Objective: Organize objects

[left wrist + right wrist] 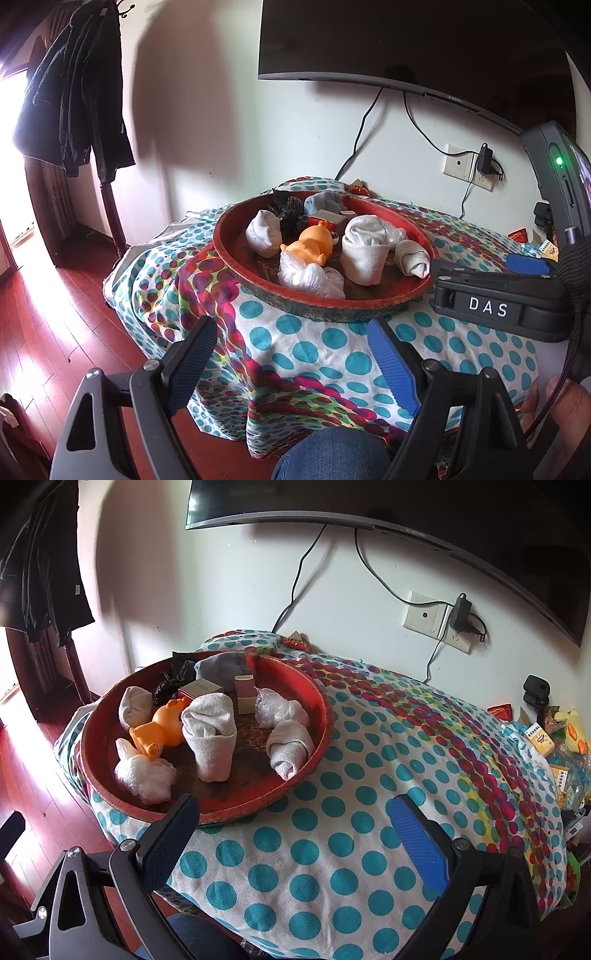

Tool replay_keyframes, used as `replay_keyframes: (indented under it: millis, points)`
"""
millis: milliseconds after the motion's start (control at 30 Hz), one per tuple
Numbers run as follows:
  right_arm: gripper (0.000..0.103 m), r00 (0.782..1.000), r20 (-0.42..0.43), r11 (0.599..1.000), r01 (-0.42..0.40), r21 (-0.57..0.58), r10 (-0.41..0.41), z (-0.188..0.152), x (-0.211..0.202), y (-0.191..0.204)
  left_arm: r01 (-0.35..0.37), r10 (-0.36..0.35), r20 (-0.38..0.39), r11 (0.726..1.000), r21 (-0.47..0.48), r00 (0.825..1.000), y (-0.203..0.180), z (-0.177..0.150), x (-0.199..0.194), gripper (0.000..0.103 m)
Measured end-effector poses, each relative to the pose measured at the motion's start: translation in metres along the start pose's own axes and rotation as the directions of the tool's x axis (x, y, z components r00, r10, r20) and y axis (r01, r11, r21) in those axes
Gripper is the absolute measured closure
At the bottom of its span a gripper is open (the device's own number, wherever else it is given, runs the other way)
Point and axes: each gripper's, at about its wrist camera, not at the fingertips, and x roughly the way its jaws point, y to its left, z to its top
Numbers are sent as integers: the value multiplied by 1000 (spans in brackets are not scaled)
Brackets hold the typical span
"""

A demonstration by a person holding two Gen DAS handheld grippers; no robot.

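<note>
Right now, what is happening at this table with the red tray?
A person holds a hand-held gripper in each hand over a table with a dotted cloth. Both the left hand-held gripper and the right hand-held gripper are open and hold nothing. The red tray holds rolled socks, an orange toy duck, plastic bags and small boxes. Nothing is being touched at this moment.
</note>
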Motion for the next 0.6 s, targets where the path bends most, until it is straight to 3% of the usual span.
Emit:
replay_keyframes:
  millis: [367, 600]
  points:
    - [0, 1000, 3, 1000, -10, -17, 10, -1, -3, 4, 12, -12, -1, 1000, 9, 1000, -5, -1, -2, 17]
    - [0, 1000, 3, 1000, -14, -25, 14, 0, -5, 5, -35, 35, 20, 999, -4, 999, -5, -3, -7, 17]
